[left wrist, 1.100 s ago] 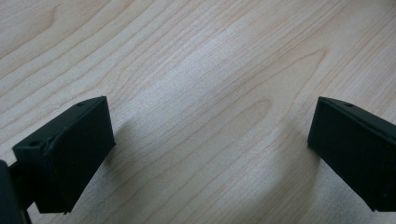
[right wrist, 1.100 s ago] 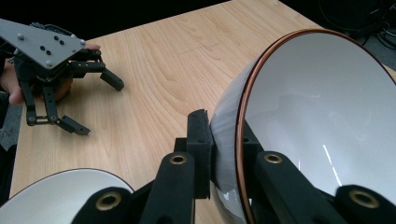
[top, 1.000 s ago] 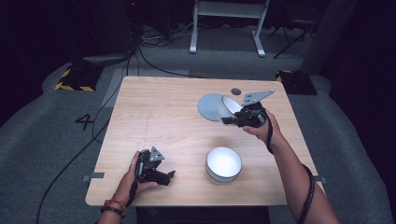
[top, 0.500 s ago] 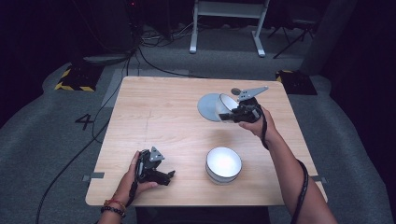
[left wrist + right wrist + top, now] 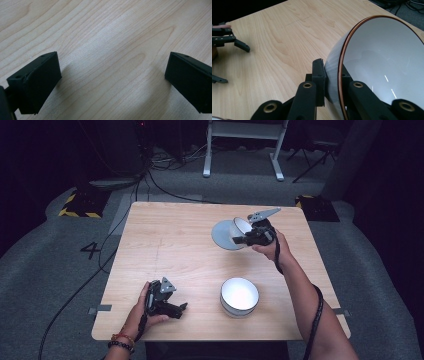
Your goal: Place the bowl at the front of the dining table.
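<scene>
The right gripper (image 5: 240,240) pinches the wall of a grey bowl (image 5: 226,235), one jaw on the outside and one on the white inside, just below the brown rim. The grey bowl is tipped on its side, its opening facing the hand, at about two o'clock on the table (image 5: 165,245). A second bowl (image 5: 239,296), white inside, stands upright at about five o'clock, well apart from the held one. The left gripper (image 5: 182,307) lies low at seven o'clock, its jaws spread wide over bare wood with nothing between them.
</scene>
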### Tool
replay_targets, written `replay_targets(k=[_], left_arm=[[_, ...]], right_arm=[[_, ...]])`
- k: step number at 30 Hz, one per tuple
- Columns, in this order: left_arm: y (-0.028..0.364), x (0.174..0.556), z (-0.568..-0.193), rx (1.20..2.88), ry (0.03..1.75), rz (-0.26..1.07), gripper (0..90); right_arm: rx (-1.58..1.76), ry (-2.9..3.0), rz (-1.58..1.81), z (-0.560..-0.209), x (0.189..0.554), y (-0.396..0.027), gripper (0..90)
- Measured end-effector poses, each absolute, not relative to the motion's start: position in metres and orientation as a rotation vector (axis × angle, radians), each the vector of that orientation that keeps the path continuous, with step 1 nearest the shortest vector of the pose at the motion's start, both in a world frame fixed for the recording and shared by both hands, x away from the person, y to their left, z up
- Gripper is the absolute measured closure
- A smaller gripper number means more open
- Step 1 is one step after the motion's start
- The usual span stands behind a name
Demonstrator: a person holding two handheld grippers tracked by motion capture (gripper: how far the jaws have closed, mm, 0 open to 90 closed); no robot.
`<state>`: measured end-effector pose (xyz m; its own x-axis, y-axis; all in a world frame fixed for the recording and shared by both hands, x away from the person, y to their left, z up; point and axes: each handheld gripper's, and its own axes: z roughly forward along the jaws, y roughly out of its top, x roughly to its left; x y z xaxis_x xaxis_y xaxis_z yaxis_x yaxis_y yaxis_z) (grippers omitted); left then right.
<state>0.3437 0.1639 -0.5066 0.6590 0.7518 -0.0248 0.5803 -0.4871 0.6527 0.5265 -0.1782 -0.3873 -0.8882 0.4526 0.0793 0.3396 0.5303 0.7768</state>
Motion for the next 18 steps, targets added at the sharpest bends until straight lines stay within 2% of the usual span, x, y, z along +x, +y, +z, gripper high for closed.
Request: replay_targets(k=[18], left_arm=[[0.164,0.344,-0.507,2.238,1.025,0.350,0.5]], right_arm=[[0.754,2.632,1.220,-0.405,0.550,-0.171,82.4]])
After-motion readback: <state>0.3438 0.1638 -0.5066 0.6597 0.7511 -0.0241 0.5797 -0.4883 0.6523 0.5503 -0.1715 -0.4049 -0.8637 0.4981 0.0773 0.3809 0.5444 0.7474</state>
